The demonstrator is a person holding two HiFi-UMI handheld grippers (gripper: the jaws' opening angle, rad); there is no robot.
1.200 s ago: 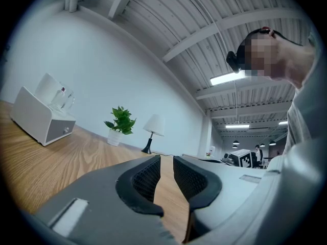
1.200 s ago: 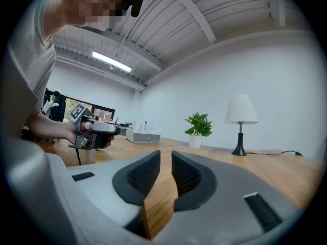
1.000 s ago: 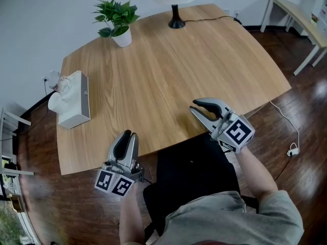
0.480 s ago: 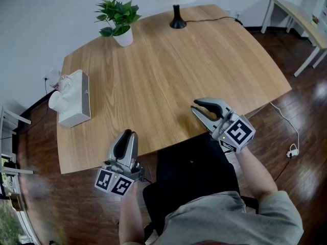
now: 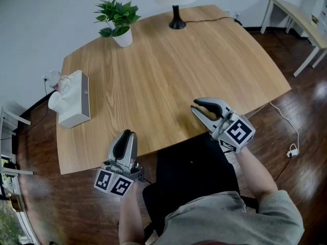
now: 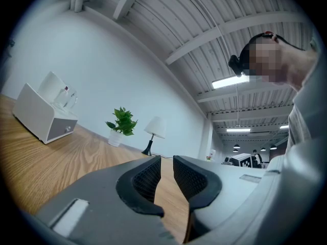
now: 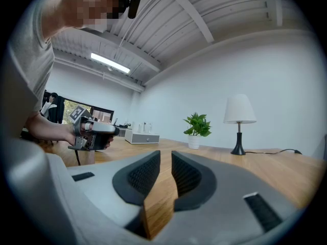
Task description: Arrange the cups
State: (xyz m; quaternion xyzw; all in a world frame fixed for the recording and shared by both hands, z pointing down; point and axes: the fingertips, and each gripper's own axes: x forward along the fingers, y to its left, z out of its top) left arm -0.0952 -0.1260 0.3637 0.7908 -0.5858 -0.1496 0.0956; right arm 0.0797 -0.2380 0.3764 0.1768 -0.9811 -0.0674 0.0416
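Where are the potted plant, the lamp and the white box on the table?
potted plant point(image 5: 117, 13), head view, on its green leaves.
lamp point(image 5: 177, 22), head view, on its black base.
white box point(image 5: 75, 101), head view, on its top face.

Table point(image 5: 168, 70) middle lies open; box point(image 5: 74, 100), plant point(image 5: 117, 19), lamp point(image 5: 176, 4) hug edges.

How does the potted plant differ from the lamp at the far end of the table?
The green leafy plant in its white pot stands toward the far left corner; the white-shaded lamp on a black base stands further right. The plant is topped by spreading leaves, the lamp by a smooth shade. Both stand upright on the wooden table.
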